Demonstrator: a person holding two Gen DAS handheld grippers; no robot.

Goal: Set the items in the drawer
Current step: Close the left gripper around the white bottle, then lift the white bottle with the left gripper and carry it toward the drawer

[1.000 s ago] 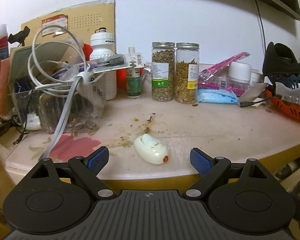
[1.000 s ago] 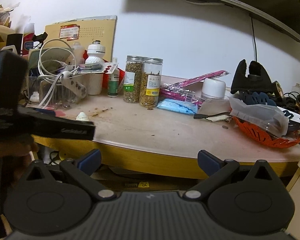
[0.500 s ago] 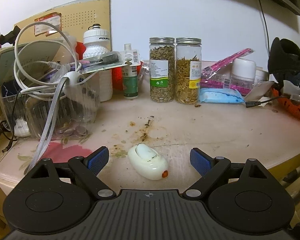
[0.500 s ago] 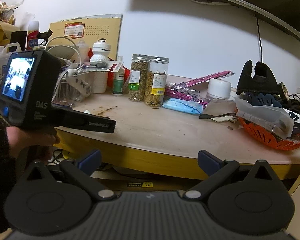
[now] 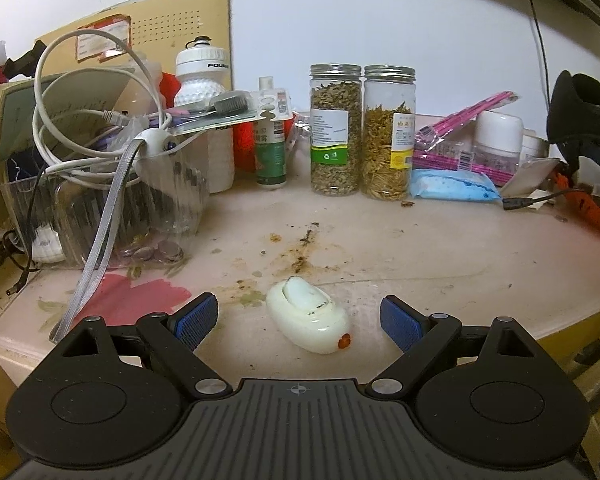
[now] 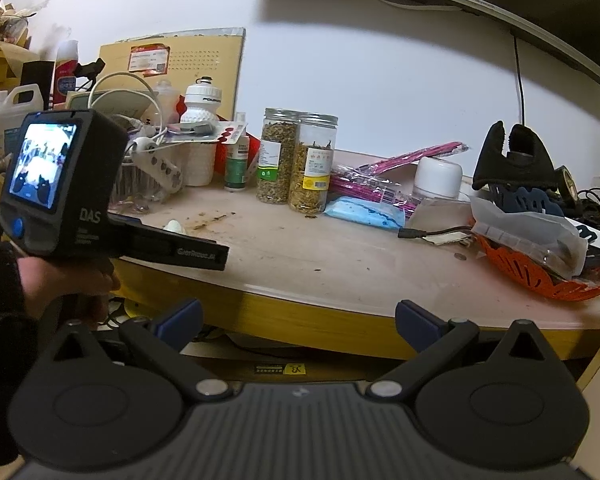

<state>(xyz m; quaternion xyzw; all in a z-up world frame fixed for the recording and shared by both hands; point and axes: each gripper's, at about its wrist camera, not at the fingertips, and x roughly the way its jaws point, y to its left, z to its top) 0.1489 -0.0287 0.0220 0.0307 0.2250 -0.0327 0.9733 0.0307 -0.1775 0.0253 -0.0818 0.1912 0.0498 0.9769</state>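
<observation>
The white oval gadget lies flat on the pink-topped table near its front edge, orange tip towards the camera, set at a slant between the spread blue pads of the left gripper. The pads stand well open on either side and touch nothing. The right gripper is likewise released and empty, held off the table in front of its yellow edge; no drawer shows in either view.

The risk I see is in the shape — the gadget is smooth, rounded and skewed to the fingers, so closing on it may squeeze it out forward or spin it rather than seat it. It sits close to the edge, so a nudge could send it off the table. Just behind it are brown crumbs, and off to the left a grey strap trails from a clear tub of cables — a wide sweep could snag that. Two lidded jars stand well back, out of harm's way.
</observation>
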